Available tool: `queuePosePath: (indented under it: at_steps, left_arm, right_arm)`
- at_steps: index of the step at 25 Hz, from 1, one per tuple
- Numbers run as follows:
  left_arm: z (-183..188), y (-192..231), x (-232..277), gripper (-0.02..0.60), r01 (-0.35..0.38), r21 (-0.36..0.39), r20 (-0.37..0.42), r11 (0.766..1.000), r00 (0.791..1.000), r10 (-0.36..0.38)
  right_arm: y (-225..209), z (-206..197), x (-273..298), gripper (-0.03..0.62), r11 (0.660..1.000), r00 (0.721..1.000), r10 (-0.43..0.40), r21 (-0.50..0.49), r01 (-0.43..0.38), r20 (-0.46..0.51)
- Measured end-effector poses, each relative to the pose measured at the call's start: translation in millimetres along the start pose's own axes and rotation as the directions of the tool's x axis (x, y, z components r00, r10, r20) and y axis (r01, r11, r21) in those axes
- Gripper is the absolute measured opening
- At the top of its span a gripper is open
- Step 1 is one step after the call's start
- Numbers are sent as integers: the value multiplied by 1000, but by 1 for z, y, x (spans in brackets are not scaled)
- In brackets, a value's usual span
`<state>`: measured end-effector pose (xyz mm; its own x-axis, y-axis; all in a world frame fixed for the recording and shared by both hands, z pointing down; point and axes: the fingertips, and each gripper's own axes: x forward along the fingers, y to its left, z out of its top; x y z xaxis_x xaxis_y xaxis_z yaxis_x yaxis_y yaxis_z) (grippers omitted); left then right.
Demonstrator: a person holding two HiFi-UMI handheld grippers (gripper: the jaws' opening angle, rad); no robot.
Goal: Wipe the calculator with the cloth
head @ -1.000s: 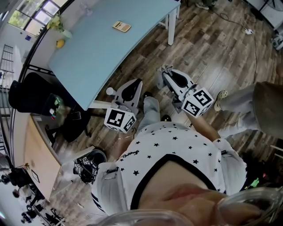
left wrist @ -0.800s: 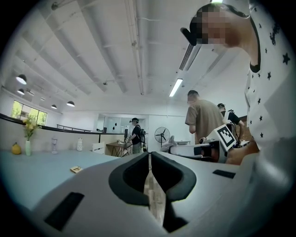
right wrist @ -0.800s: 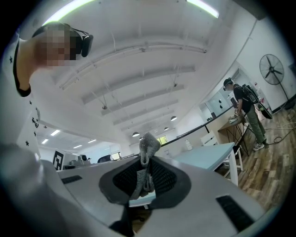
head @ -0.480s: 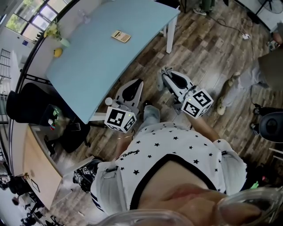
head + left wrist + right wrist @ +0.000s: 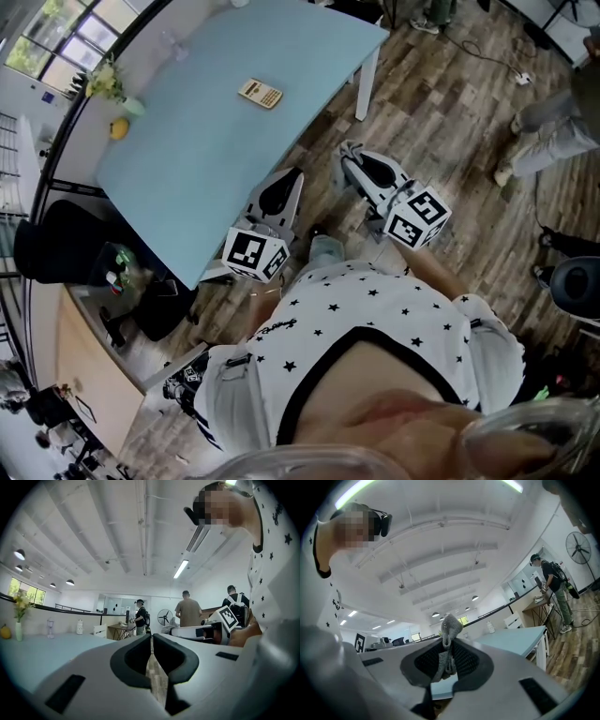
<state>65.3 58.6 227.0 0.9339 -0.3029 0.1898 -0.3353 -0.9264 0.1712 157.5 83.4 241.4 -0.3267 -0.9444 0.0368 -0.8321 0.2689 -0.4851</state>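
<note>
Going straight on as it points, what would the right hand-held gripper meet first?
Probably the blue table, though depth is unclear; the right hand-held gripper grips the cloth.

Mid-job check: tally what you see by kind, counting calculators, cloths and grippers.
calculator: 1
cloth: 1
grippers: 2 (left gripper, right gripper)
Total: 4
</note>
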Motion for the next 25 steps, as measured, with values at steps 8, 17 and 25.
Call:
queuePosePath:
  at_steps: [8,17,25]
  left_arm:
    - [2,44,16,40,8,-16,4,1000,1000,-8]
    - [4,88,39,40,59,-30,12,998,998,-59]
    - [5,130,41,40,63,-41,44,997,997,-61]
  right_arm:
    - [-18,8,41,51,1000,1000,-24,-5,24,-1]
    - [-37,12,82,51,997,998,-70,-29,69,-9]
    - [-41,11,118,52,994,995,-96,-61,94,-26]
